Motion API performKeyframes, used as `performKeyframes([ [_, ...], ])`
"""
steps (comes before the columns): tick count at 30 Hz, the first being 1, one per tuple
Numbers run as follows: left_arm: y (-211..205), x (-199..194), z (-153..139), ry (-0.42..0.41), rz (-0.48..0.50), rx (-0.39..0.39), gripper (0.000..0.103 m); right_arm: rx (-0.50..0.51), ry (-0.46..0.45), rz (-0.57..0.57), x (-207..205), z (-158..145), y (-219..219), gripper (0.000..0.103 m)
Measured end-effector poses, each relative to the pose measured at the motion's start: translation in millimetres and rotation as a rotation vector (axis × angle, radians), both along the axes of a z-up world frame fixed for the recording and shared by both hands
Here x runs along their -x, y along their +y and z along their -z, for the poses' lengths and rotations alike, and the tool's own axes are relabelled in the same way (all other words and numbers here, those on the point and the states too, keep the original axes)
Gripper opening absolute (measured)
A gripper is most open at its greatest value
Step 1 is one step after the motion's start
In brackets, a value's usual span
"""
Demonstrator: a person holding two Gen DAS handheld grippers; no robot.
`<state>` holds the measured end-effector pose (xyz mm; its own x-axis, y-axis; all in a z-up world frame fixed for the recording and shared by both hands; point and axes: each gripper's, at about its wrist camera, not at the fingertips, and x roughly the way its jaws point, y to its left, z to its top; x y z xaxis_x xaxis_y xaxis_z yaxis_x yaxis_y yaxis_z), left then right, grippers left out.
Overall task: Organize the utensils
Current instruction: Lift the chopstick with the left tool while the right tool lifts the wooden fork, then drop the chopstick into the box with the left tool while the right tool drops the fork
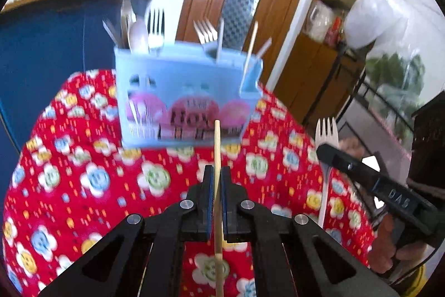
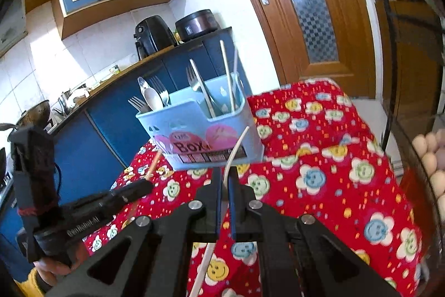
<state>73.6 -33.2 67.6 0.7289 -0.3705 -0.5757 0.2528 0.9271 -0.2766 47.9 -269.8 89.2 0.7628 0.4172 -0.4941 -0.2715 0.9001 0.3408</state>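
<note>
Gripping a thin wooden chopstick (image 1: 217,157) between their blue pads, the left tongs (image 1: 217,174) are closed on it near its middle, so the stick runs straight ahead past the tips and back under the frame. The right tongs (image 2: 224,177) are likewise clamped, on the handle of a white plastic fork (image 1: 326,146); in the right wrist view the handle curves up and forward from between the pads, and in the left wrist view the tines stand upright to the right of the left tongs, beyond the black finger of the right tool.

Straight ahead of both tongs stands a light blue utensil box (image 2: 200,127) with pink printed shapes and the word "Box" on its front. It rests on a tabletop covered by a red flowered cloth (image 2: 319,157). Its left compartment holds metal forks and spoons (image 2: 151,96); its right compartment holds another fork and several thin sticks (image 2: 226,74), some of which may be chopsticks, though the left view is too blurred to say.

Both held utensils are above the cloth, near the box and apart from it. Behind the box runs a blue kitchen cabinet (image 2: 91,146) carrying a black appliance and a dark cooker, with a wooden door (image 2: 311,18) to the right.
</note>
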Motion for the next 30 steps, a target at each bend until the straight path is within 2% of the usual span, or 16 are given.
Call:
performKeyframes([
  [9,12.4,-23.4,-51.5,-0.173,-0.033,0.023,0.004,0.055,-0.087,-0.006,-21.5,-35.8,11.1,0.006],
  [20,20.2,-67.1,-94.3,-0.3,-0.087,0.042,0.004,0.083,-0.15,0.007,-68.5,-62.2,20.2,0.006],
  [30,32.5,-118.6,-116.7,-0.404,-0.131,0.07,0.004,0.123,-0.237,0.028,-108.0,-83.8,31.7,0.006],
])
